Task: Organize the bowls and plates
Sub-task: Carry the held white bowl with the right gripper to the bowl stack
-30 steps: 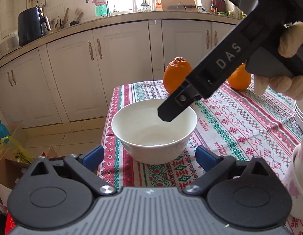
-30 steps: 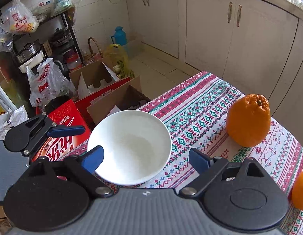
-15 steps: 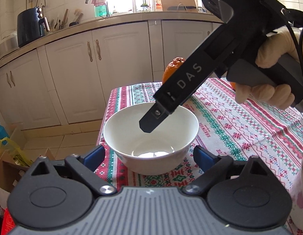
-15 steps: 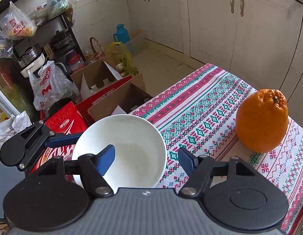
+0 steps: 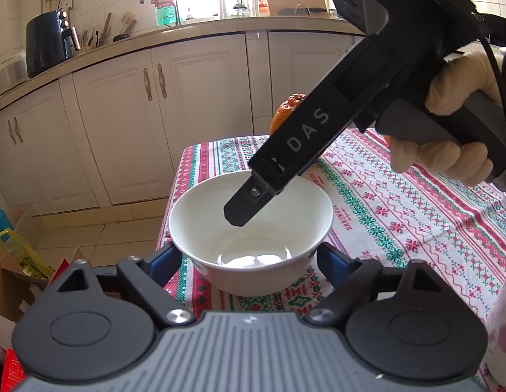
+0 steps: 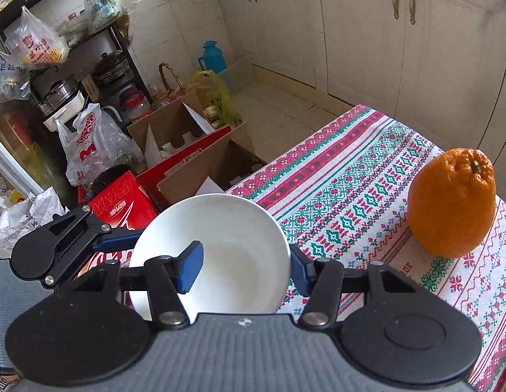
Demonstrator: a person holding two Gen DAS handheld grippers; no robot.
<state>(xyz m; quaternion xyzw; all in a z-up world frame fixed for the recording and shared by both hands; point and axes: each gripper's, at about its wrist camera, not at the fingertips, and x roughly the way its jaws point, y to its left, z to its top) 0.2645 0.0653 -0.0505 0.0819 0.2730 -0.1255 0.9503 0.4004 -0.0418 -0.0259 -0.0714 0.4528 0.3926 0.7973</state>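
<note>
A white bowl (image 5: 253,245) stands at the near left corner of the table with the patterned cloth (image 5: 416,215). My left gripper (image 5: 248,263) is open with one finger on each side of the bowl's base. My right gripper (image 6: 244,266) is open and tilted down over the same bowl (image 6: 220,238): one blue pad (image 6: 189,269) is inside the bowl, the other is outside its right rim. In the left wrist view the right gripper's finger (image 5: 249,201) dips into the bowl.
A large orange (image 6: 452,204) stands on the cloth to the right. Its top (image 5: 285,111) shows behind the right gripper. The table edge is just left of the bowl; boxes and bags (image 6: 187,150) lie on the floor below. White dishes (image 5: 501,326) sit at the far right.
Both grippers have moved in on the bowl. My right gripper has narrowed and dropped one finger inside the rim. My left gripper's fingers now flank the bowl.
</note>
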